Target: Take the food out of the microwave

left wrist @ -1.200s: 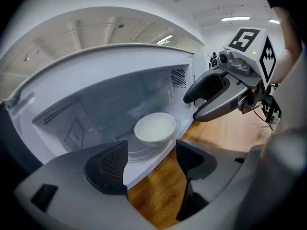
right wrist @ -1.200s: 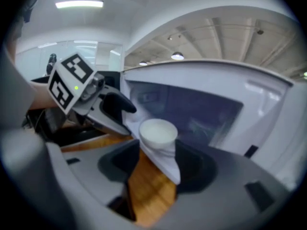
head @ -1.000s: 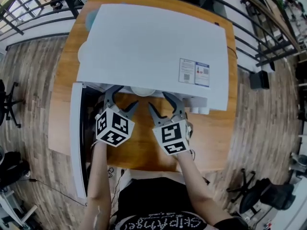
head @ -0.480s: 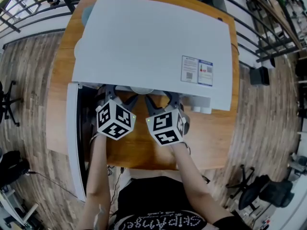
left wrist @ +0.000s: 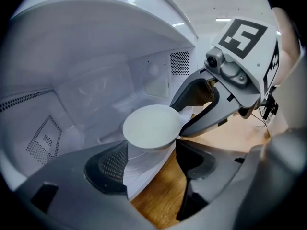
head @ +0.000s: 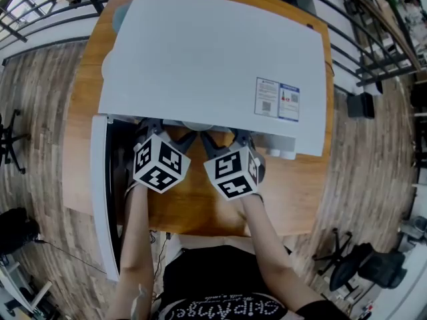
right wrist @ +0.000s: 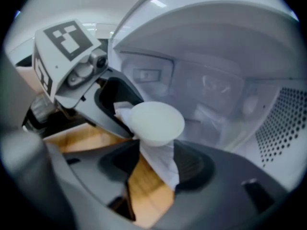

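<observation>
wood table [head: 297, 189] is topped by the white microwave [head: 207, 59], whose door [head: 99, 199] is swung open at the left. the left gripper [head: 167, 132] and right gripper [head: 223, 137] are held at its mouth, fingers parted, nothing clamped. the white bowl [left wrist: 151, 126] is seen between them at the chamber's front edge.

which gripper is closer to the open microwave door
The left gripper: the open door hangs just beside it, while the right gripper sits on the far side of the white bowl.
</observation>
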Demonstrator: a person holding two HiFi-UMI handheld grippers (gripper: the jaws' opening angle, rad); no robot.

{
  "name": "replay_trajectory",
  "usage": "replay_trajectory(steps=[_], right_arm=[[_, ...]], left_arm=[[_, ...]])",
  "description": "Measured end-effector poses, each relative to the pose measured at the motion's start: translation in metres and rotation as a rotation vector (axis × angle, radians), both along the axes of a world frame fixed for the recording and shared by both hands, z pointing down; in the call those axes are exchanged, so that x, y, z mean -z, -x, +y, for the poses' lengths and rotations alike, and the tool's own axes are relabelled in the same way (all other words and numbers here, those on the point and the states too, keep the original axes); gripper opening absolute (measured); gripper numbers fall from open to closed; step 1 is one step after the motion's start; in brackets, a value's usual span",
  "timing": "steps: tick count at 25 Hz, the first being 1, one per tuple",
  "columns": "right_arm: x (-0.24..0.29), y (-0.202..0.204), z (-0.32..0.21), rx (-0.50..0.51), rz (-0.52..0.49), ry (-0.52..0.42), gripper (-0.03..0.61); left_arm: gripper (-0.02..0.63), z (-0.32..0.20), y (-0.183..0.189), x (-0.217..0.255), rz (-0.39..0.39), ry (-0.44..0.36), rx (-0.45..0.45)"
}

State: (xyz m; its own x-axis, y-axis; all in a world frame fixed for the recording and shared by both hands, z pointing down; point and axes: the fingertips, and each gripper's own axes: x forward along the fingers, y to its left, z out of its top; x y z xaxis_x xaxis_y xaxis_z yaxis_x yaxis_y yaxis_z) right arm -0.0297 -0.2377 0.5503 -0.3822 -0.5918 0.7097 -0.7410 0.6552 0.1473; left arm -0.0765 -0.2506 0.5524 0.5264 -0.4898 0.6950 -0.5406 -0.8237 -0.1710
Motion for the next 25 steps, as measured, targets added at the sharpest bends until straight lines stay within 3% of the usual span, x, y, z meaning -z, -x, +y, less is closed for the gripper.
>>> replay_trajectory(steps=[8,25], right_arm=[[0.0,-0.002,0.001,-0.003,-0.017,-0.009,0.232],[0.035,-0.011,0.033,-0.004,-0.048,-0.075,0.232]], left_arm=[[0.327,0.003,-0.002,0.005,-0.005,-0.017,0.007],[0.327,0.034,-0.013,0.038,0.073,-0.067,0.022]])
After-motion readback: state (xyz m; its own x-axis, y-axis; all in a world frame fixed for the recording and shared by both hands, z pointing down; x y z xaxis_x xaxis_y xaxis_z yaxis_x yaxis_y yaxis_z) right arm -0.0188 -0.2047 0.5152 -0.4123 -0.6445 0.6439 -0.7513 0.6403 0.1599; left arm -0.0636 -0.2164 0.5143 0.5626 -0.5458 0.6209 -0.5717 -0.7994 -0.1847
